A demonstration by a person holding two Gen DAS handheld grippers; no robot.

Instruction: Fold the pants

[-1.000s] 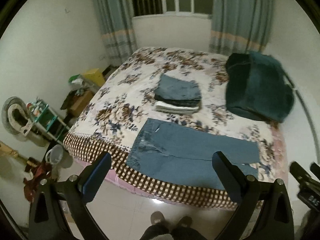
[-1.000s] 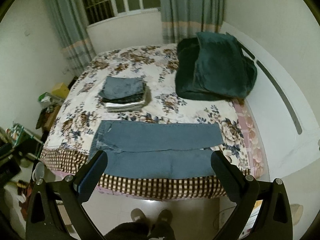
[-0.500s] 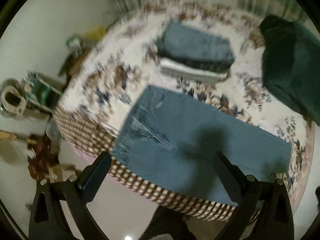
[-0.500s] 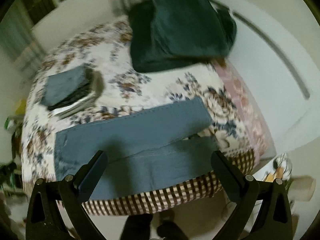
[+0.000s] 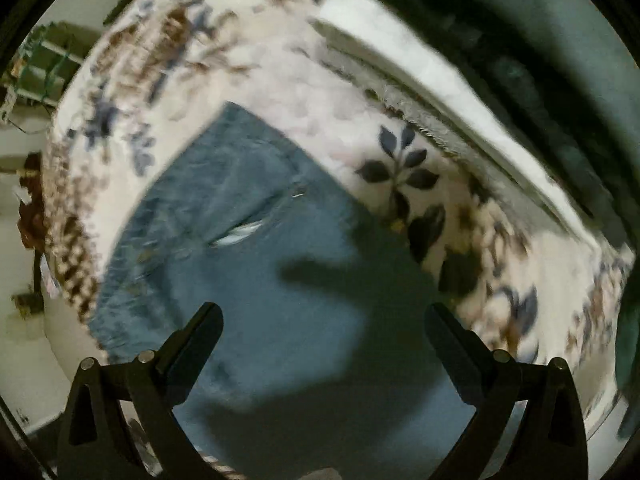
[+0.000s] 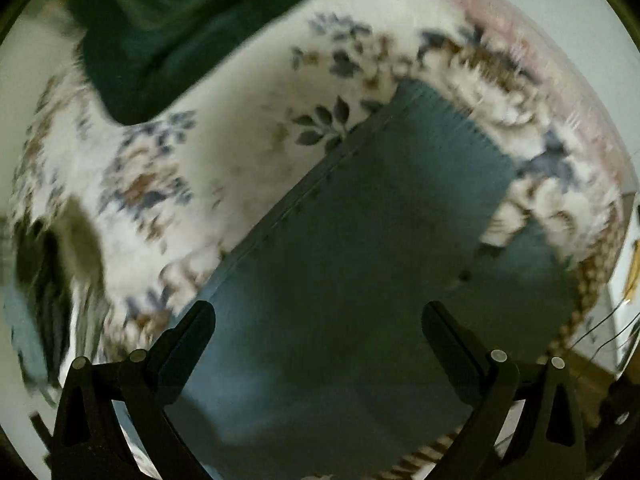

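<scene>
Blue jeans (image 5: 248,240) lie flat on the floral bedspread (image 5: 160,60), waist end to the left with a pocket slit showing. My left gripper (image 5: 322,320) is open and empty, hovering close above the waist half. In the right wrist view the leg ends of the jeans (image 6: 400,208) lie near the bed's right edge. My right gripper (image 6: 318,318) is open and empty, close above the legs. Both views are motion-blurred.
A stack of folded clothes (image 5: 460,92) sits just beyond the jeans and also shows in the right wrist view (image 6: 36,288). A dark green blanket (image 6: 168,28) lies further back. The bed's checked border (image 5: 76,264) and a shelf (image 5: 44,68) are at left.
Both grippers have dropped from standing height down close over the jeans, the left towards the waist end and the right towards the leg ends. Both stay open.
</scene>
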